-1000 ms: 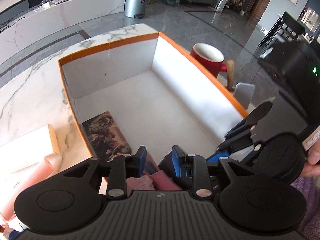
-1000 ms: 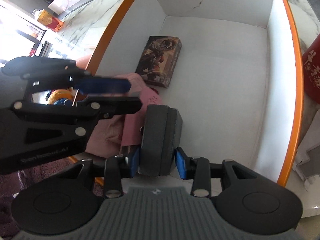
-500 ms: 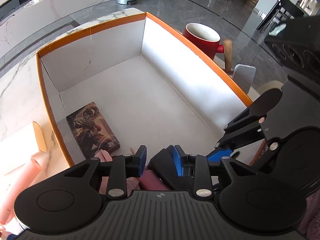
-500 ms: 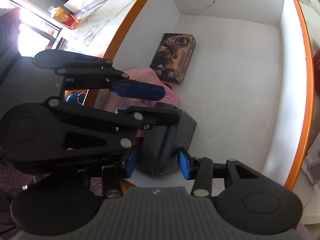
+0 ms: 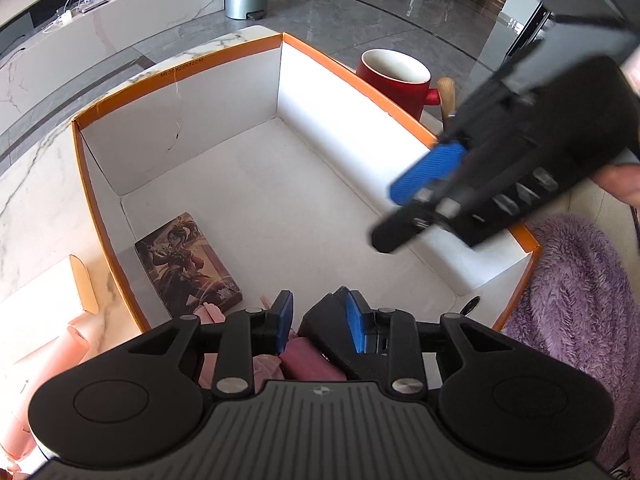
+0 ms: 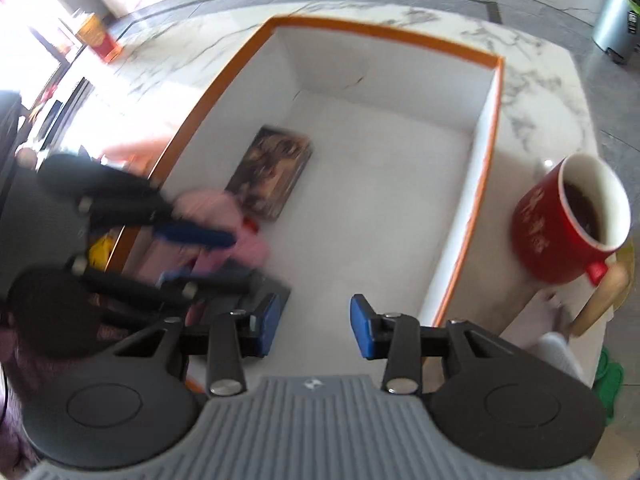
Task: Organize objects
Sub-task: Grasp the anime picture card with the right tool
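1. Left wrist view: The left gripper (image 5: 316, 322) is low over the near end of the box (image 5: 176, 76). Its blue fingers (image 5: 285, 320) sit a small way apart and nothing is between them.
2. A black case (image 5: 332, 332) lies on the box floor, just under the right blue finger. Whether the finger touches the case cannot be told.
3. A pink cloth (image 5: 308, 364) lies under the gripper, next to the case.
4. A card box (image 5: 188, 264) with a picture on it lies flat by the left wall of the box.
5. The right gripper (image 5: 424, 196) hangs in the air over the right wall of the box, blurred. It holds nothing.
6. A red mug (image 5: 394, 80) stands on the table (image 5: 36, 184) just outside the right wall.
7. Right wrist view: The right gripper (image 6: 312, 326) is up above the near end of the box (image 6: 472, 208). Its blue fingers (image 6: 362, 330) are wide apart and nothing is between them.
8. The case (image 6: 264, 288) lies on the box floor by the left finger, partly hidden.
9. The left gripper (image 6: 192, 256) reaches in from the left, blurred, over the pink cloth (image 6: 224, 224).
10. The card box (image 6: 272, 172) lies flat past the cloth, close to the left wall.
11. The mug (image 6: 568, 220) stands on the table (image 6: 540, 92), right of the box.
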`<action>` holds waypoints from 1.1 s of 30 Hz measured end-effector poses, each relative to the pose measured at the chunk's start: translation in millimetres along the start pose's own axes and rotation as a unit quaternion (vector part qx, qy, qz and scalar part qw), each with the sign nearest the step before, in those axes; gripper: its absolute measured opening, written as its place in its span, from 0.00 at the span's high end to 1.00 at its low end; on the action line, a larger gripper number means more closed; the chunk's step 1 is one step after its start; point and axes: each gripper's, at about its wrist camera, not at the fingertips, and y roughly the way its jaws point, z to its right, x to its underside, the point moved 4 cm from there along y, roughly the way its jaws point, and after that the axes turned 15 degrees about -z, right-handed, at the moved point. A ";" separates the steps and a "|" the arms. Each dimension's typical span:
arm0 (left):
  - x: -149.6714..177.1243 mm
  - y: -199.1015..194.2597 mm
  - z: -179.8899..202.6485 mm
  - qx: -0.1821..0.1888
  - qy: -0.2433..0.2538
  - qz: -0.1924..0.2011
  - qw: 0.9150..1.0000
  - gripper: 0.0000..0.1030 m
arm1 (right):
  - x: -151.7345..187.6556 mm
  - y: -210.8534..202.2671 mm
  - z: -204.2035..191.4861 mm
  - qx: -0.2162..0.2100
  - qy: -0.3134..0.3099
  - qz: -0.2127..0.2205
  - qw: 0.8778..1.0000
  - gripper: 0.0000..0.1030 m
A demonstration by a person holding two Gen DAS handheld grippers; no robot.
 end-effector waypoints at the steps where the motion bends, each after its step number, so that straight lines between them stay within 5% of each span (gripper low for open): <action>1: -0.3 -0.2 -0.3 0.003 -0.001 0.002 1.000 0.65 | -6.7 3.1 2.4 -0.011 0.010 0.000 1.000 0.59; 17: -1.2 -21.1 -13.6 0.016 -0.003 0.045 0.999 0.58 | -66.2 54.1 -3.6 -0.085 0.048 0.001 0.995 0.58; 28: 1.3 -48.8 -66.0 -0.048 -0.080 0.076 0.993 0.58 | -95.9 87.9 -6.7 -0.116 0.073 -0.027 0.990 0.57; 33: 1.9 -43.4 -79.5 -0.034 -0.094 0.064 0.993 0.60 | -102.7 103.8 -3.5 -0.128 0.091 -0.038 0.987 0.58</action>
